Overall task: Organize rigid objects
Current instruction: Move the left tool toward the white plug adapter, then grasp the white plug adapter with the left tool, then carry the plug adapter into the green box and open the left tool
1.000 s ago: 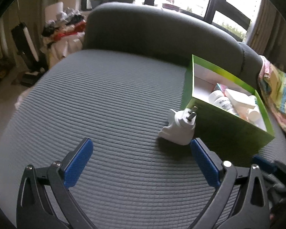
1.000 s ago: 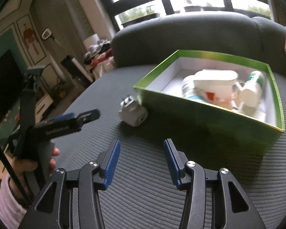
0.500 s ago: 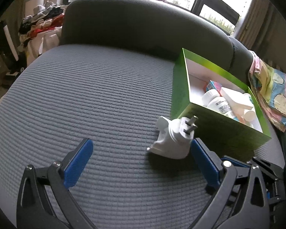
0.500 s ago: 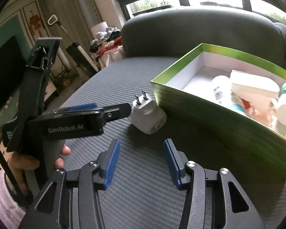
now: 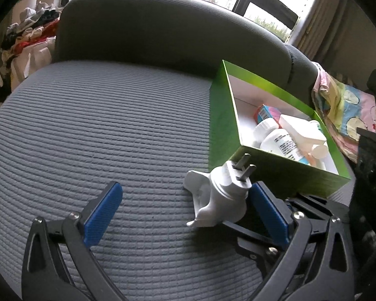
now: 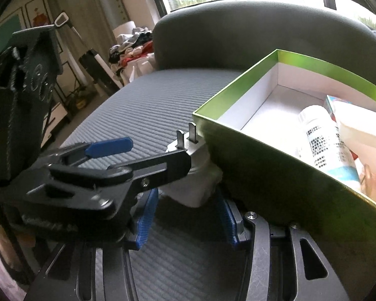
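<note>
Grey ribbed sofa cushion [image 5: 112, 125] carries a white two-pronged plug adapter [image 5: 220, 195] lying just beside the green cardboard box [image 5: 220, 125]. The left tool [image 5: 188, 208] gapes wide, one pad near the adapter. The right tool [image 6: 185, 215], narrowly parted and gripping nothing, flanks it. Best to centre before squeezing, clear of the box wall.

white plug adapter [image 5: 219, 195] sits prongs-up on the grey seat cushion [image 5: 100, 135], right against the green box [image 5: 275, 168] corner

free: grey seat [image 5: 112, 130] left | blocked: green box [image 5: 275, 173] beside white plug [image 5: 220, 195]
</note>
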